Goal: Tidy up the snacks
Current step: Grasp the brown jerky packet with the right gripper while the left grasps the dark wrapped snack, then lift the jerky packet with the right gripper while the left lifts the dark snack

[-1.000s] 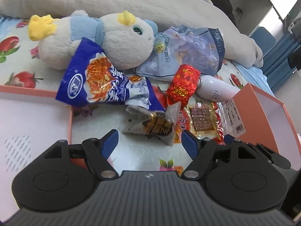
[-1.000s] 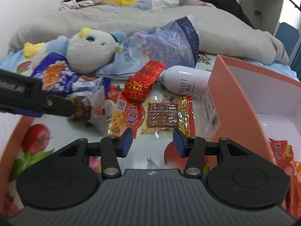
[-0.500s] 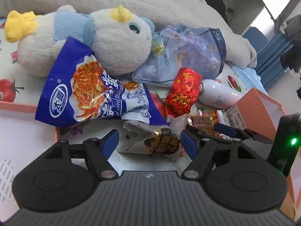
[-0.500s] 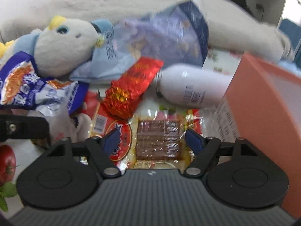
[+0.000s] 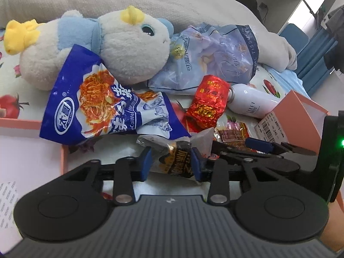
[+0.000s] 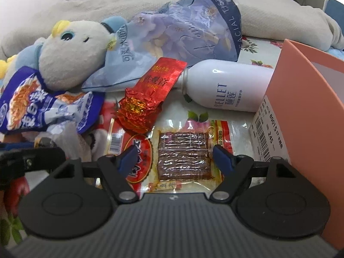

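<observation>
The small dark snack packet [image 5: 176,161] lay on the fruit-print bedsheet [image 5: 13,86] right at our left gripper [image 5: 171,163], and we had its two blue pads closed against the packet's sides, clamped on it. Just beyond it the big blue noodle-snack bag [image 5: 103,103] leaned against the plush toy [image 5: 120,49], with the red foil pouch [image 5: 206,105] to its right and the pale blue tissue pack [image 5: 215,56] behind that. In the right wrist view, the clear packet of dried meat [image 6: 183,157] lay flat on the sheet between the fingers of our right gripper [image 6: 172,157], which stood wide apart on either side of it; whether they touched the wrapper we could not tell. A red-labelled snack packet [image 6: 137,157] lay just beside the meat packet on its left, partly under the left finger. The white bottle [image 6: 225,86] lay on its side farther back, its neck near the foil pouch, and the wall of the orange box [image 6: 305,111], bearing a barcode label [image 6: 268,137], stood just to the right.
</observation>
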Motion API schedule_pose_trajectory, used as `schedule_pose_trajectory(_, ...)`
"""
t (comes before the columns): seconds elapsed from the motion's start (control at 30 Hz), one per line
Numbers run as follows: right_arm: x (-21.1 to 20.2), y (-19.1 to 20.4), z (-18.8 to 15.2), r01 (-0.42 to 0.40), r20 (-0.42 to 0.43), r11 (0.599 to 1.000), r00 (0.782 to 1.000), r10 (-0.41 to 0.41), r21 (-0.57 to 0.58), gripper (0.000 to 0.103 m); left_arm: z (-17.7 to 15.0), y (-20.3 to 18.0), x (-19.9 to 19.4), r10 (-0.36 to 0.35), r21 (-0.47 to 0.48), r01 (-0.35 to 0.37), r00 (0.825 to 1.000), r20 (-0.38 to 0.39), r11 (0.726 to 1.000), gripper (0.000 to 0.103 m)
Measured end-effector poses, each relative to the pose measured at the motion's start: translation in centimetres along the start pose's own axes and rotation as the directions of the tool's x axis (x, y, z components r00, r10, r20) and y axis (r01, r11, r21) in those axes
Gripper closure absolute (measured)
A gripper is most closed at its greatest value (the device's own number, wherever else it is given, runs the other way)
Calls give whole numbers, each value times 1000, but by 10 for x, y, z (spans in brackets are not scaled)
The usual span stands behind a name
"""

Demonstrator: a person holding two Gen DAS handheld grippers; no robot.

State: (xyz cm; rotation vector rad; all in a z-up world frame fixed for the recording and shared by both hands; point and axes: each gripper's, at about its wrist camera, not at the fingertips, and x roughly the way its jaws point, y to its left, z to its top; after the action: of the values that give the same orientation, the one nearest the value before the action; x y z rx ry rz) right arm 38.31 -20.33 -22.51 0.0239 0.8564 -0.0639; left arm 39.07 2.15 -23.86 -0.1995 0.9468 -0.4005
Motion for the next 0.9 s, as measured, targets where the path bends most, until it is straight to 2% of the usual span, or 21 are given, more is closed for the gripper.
schedule_pose_trajectory(0.2,-20,4,-14,-16,-11,1000,1000,15,-26,28,-13,0,-16,38,-14,-38,999,3,999,72)
schedule_pose_trajectory(0.3,-29,7,-23,-23,-25,999,999,22,-45,33,-23,1,-26,52,-35,-52,999,10,998,74)
schedule_pose_trajectory(0.37,-38,10,-30,-22,-29,998,999,21,-54,41,-29,2,-32,61,-48,-60,998,11,997,74)
schedule_pose_trajectory(0.47,-47,14,-42,-26,-31,997,999,24,-70,44,-39,4,-43,70,-60,-69,998,10,996,75)
schedule_pose_trajectory(0.9,-88,23,-83,-49,-50,992,998,44,-115,48,-80,-2,-85,92,-72,-91,996,10,993,76)
